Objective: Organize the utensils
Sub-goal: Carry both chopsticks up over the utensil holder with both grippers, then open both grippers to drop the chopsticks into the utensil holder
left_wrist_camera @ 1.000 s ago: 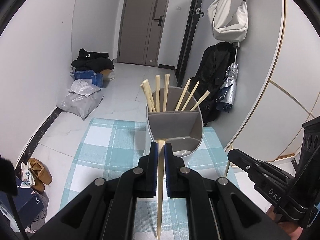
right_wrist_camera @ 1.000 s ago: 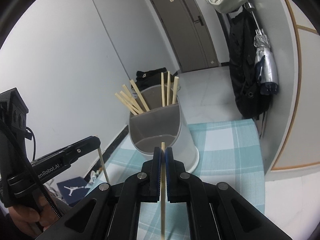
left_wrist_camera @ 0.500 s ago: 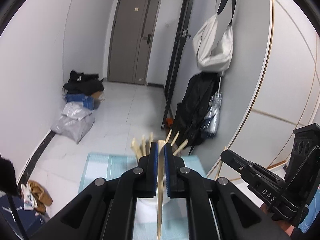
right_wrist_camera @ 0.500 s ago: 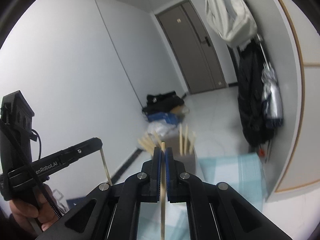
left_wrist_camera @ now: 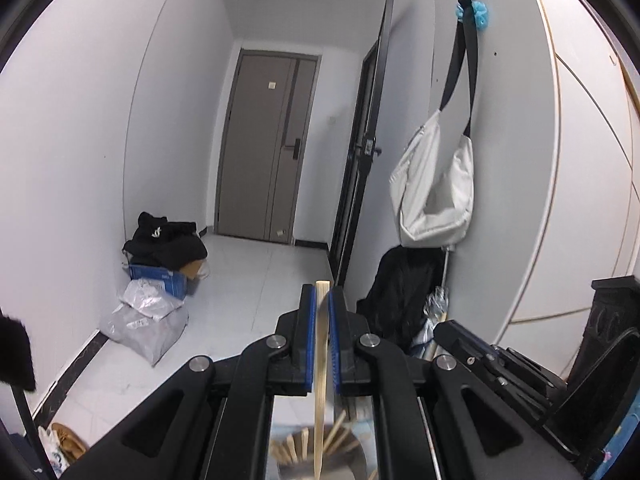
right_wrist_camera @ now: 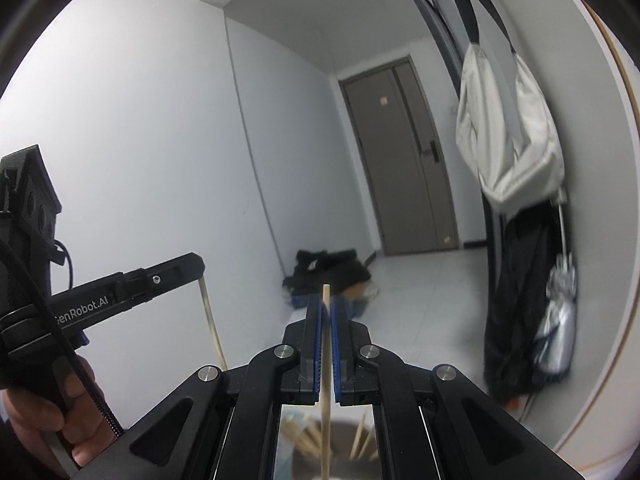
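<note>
My left gripper (left_wrist_camera: pixel 322 294) is shut on a wooden chopstick (left_wrist_camera: pixel 320 400) that hangs down between its blue pads. Below it, at the bottom edge, the grey utensil holder (left_wrist_camera: pixel 340 466) shows with several chopsticks (left_wrist_camera: pixel 288 450) standing in it. My right gripper (right_wrist_camera: pixel 326 304) is shut on a thinner chopstick (right_wrist_camera: pixel 326 380), whose lower end hangs over the holder (right_wrist_camera: pixel 340 460) and its chopsticks (right_wrist_camera: pixel 300 436). In the right wrist view the left gripper (right_wrist_camera: pixel 202 274) appears at left, held by a hand (right_wrist_camera: pixel 52 420), with its chopstick (right_wrist_camera: pixel 212 328) dangling.
A grey door (left_wrist_camera: pixel 264 160) stands at the far end of the hallway. Black clothes (left_wrist_camera: pixel 164 240), a blue box (left_wrist_camera: pixel 160 280) and plastic bags (left_wrist_camera: pixel 144 320) lie on the floor at left. A white bag (left_wrist_camera: pixel 436 188), a dark jacket (left_wrist_camera: pixel 400 292) and an umbrella (right_wrist_camera: pixel 556 320) hang at right.
Both grippers have risen and tilted up with their chopsticks. The holder and checked tablecloth have slid from mid-frame to the bottom edge; the tablecloth is out of sight.
</note>
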`<state>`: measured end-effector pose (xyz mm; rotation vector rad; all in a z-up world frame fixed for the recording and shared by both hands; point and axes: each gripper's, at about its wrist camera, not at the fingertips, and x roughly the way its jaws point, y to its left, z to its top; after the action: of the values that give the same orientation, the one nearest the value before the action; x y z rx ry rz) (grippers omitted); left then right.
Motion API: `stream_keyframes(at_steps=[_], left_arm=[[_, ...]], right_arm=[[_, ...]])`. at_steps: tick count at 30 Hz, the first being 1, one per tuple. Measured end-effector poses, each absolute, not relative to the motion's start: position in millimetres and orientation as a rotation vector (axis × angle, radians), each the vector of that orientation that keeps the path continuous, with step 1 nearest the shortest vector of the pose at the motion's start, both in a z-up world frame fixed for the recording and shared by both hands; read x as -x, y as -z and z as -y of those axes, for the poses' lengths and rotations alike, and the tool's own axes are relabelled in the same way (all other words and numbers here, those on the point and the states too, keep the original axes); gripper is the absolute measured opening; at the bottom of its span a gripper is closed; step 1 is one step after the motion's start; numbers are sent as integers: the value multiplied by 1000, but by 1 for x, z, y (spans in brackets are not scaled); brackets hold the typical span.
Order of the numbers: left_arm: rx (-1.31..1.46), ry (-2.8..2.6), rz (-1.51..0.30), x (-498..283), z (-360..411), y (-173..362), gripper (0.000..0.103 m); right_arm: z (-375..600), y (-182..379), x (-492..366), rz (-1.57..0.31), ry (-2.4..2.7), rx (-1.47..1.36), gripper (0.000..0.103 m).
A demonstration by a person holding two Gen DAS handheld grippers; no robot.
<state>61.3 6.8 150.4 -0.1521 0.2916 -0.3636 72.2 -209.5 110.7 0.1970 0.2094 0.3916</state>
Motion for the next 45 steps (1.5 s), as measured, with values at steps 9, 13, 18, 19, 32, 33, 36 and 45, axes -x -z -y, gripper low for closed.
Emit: stream_keyframes(at_steps=[9, 13, 18, 19, 32, 33, 36, 45], left_arm=[[234, 389, -305, -99, -9, -103, 3], [211, 383, -324, -113, 1, -90, 3], [164, 410, -325, -116, 10, -82, 3], [159, 424, -325, -116, 10, -81, 3], [39, 485, -411, -106, 19, -60, 3], [34, 478, -416, -103, 17, -58, 3], [24, 472, -449, -99, 17, -53, 3], [40, 482, -590, -93, 14, -40, 3]], right_arm=[[209, -88, -119, -179, -341, -227, 3], [211, -73, -132, -187, -339, -234, 3], [214, -61, -142, -181, -352, -230, 3], [215, -59, -142, -176, -357, -232, 3], [215, -29, -127, -246, -420, -189, 4], [214, -26, -124, -257, -418, -185, 4], [211, -19, -117, -292, -432, -177, 4], [198, 14, -100, -433, -468, -124, 4]])
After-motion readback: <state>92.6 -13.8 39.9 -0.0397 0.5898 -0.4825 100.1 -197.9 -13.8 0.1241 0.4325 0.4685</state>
